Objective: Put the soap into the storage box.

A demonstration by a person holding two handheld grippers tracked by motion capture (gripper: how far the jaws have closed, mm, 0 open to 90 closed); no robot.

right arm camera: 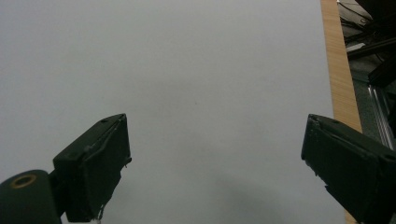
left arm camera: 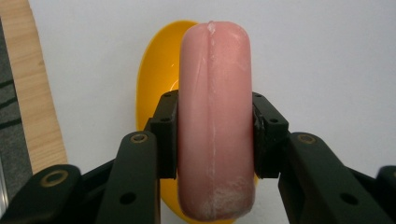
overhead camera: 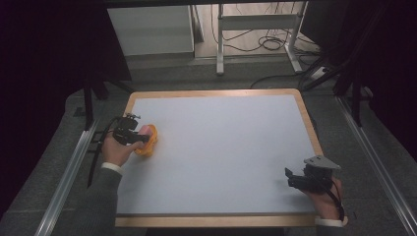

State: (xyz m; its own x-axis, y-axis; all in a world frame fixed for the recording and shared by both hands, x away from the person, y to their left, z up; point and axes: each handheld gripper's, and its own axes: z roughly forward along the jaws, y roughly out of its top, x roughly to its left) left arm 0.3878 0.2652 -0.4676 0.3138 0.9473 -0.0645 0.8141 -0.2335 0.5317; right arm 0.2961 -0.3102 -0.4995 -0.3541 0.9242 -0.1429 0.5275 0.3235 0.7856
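A pink sausage (left arm camera: 215,126) is clamped between the jaws of the left hand-held gripper (left arm camera: 215,135), gripped across its middle with both ends sticking out past the pads. Just behind it a yellow bowl (left arm camera: 156,79) is seen; whether the sausage touches the bowl cannot be told. In the high view, the sausage (overhead camera: 146,129) and bowl (overhead camera: 149,142) are seen near the left edge of the table (overhead camera: 221,147), at the tip of the left hand-held gripper (overhead camera: 137,135). The right hand-held gripper (overhead camera: 291,178) is held well apart from them, near the table's right front corner, its jaws spread wide with nothing between them.
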